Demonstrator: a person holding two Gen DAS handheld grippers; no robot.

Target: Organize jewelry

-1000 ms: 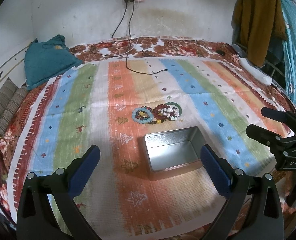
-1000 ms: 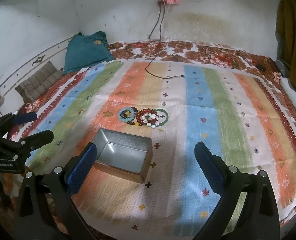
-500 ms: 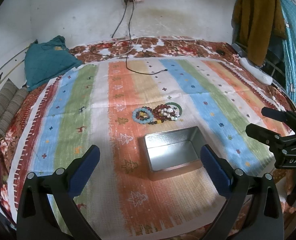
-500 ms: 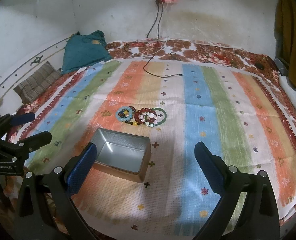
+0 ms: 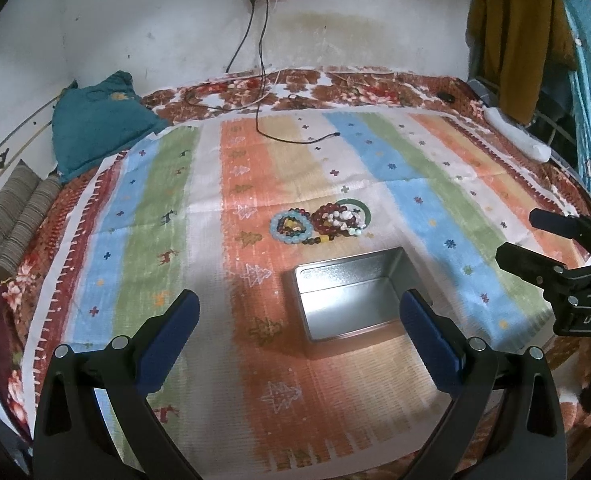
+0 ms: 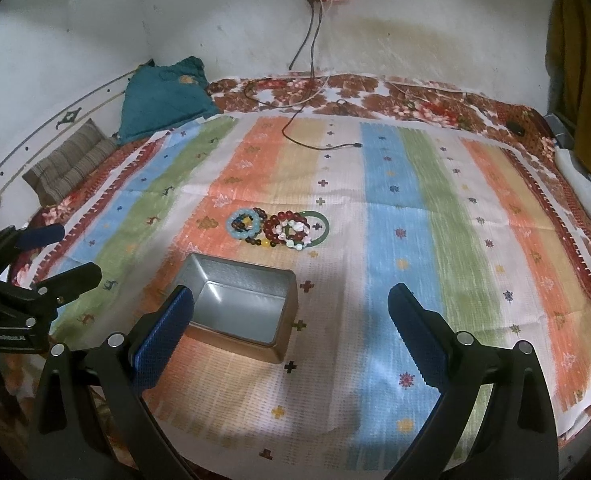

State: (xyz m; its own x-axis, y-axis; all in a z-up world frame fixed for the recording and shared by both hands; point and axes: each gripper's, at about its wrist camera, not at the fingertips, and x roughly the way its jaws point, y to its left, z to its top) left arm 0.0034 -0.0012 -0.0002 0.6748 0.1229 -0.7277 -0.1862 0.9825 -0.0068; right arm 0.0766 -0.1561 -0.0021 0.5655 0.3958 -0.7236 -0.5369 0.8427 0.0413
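Several bead bracelets (image 5: 320, 221) lie in a cluster on the striped cloth: a pale blue one (image 5: 290, 227), a dark red one, a white-bead one and a green bangle (image 5: 358, 208). They also show in the right wrist view (image 6: 278, 228). An open, empty metal tin (image 5: 353, 297) (image 6: 240, 305) stands just in front of them. My left gripper (image 5: 299, 312) is open and empty, hovering near the tin. My right gripper (image 6: 291, 312) is open and empty, to the tin's right.
The striped cloth (image 5: 167, 208) covers a floral bed sheet. A black charging cable (image 5: 295, 140) lies at the back. A teal cushion (image 5: 95, 132) and a striped folded cloth (image 5: 11, 216) sit at the left. Clothes (image 5: 515, 36) hang at the right.
Both grippers have eased slightly forward, toward the tin and bracelets. Nothing on the cloth has moved.
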